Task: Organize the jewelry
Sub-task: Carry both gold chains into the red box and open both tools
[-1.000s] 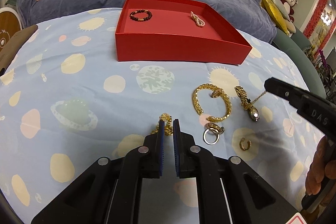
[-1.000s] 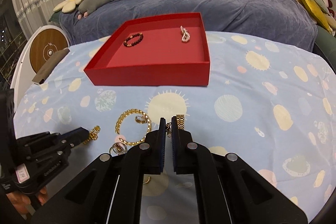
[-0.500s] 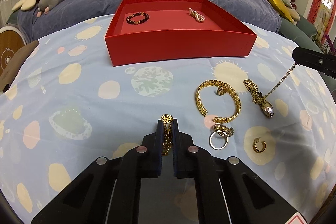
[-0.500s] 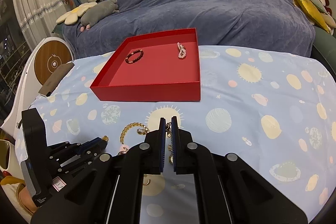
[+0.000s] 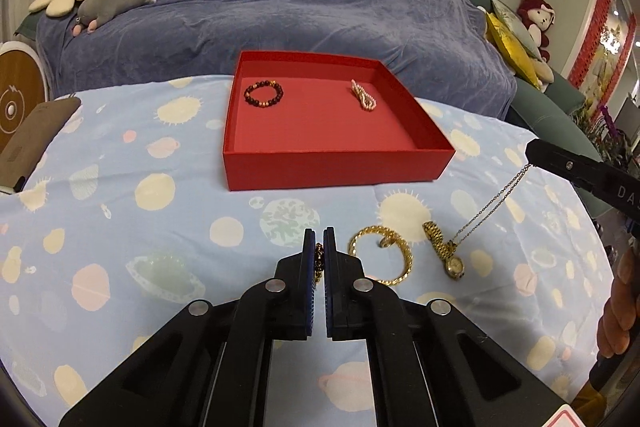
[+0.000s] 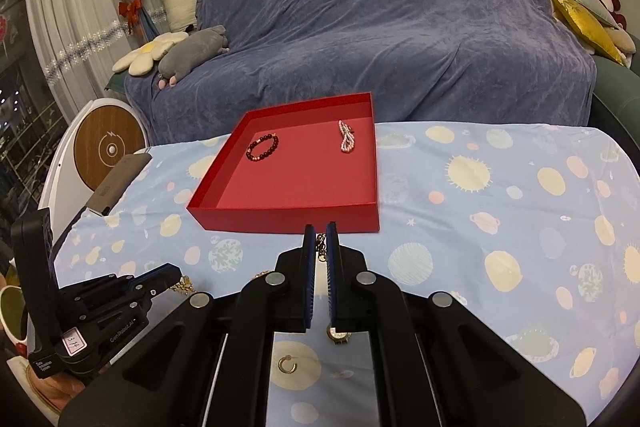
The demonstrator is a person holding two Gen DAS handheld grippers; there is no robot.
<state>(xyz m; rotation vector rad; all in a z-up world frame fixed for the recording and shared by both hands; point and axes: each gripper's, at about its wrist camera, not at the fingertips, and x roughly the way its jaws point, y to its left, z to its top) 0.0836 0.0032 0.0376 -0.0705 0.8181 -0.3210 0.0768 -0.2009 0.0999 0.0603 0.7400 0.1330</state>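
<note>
Both tongs have risen since a second ago. Left tongs (image 5: pixel 319 241) have just closed on a small gold beaded piece (image 5: pixel 319 261), now lifted clear of the planet-print cloth on the worktop (image 5: pixel 120 211). Right tongs (image 6: pixel 320 239) stay clamped on a fine gold chain (image 5: pixel 492 203), its lower end among the gold pieces on the cloth. Beyond, the shallow red cardboard tray (image 5: pixel 332 169) holds a dark beaded bracelet (image 5: pixel 263 95) and a pearl strand (image 5: pixel 363 101).
</note>
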